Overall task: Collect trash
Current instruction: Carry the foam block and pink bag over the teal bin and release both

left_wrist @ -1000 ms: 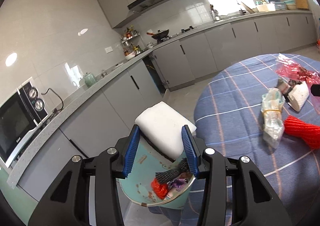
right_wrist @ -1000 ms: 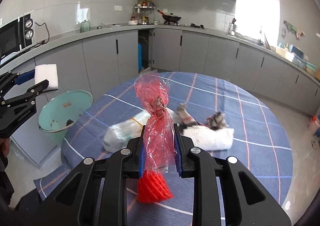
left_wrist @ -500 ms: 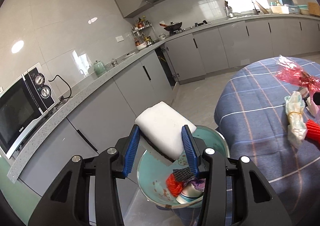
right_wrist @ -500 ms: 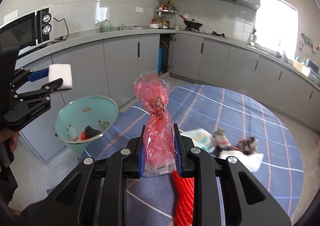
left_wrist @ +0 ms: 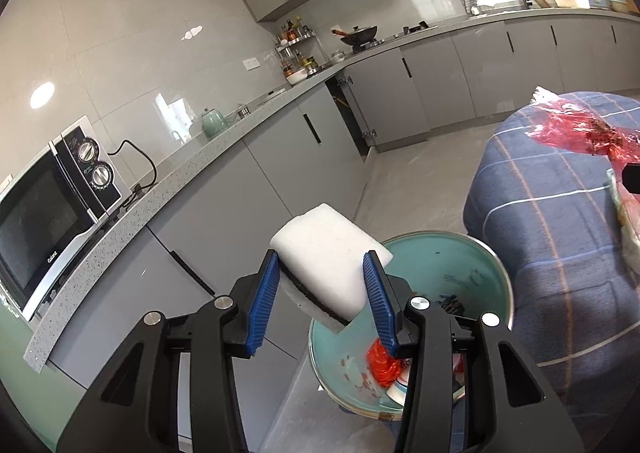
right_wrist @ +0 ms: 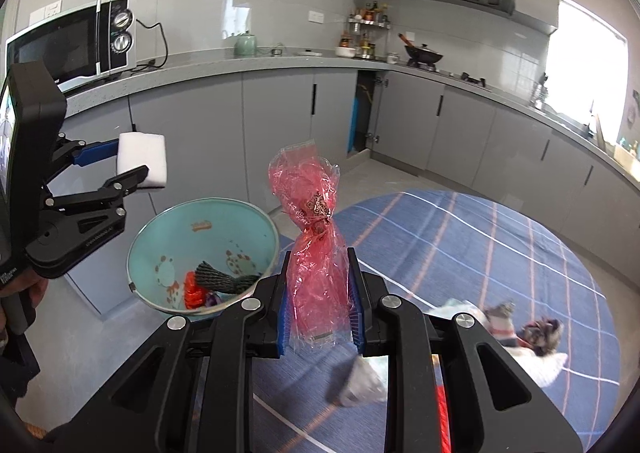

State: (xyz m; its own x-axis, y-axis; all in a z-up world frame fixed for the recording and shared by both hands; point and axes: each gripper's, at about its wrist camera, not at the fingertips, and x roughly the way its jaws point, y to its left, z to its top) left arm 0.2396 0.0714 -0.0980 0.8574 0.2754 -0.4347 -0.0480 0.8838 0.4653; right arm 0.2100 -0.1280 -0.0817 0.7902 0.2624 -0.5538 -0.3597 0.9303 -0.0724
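From the left wrist view, the left tool (left_wrist: 325, 295) is seen clamped on a white foam block (left_wrist: 328, 253), which is held above the near rim of the teal bin (left_wrist: 486, 257). The block looks thick and soft, with a dark band along its lower edge. Some trash, a red piece among it, already lies in the bin. The step in hand is judged to be the carrying of trash to the bin; next, the block would need to be brought fully over the opening and the fingers parted.

From the right wrist view, the right tool (right_wrist: 320, 299) is seen closed on a crumpled red plastic wrapper (right_wrist: 314, 237), held upright and twisted at its waist, thin and translucent. It is held over the edge of the bench (right_wrist: 520, 237), just beside the bin (right_wrist: 168, 225), so a short move across would be called for before release. More trash (right_wrist: 516, 329), blurred, remains on the bench.
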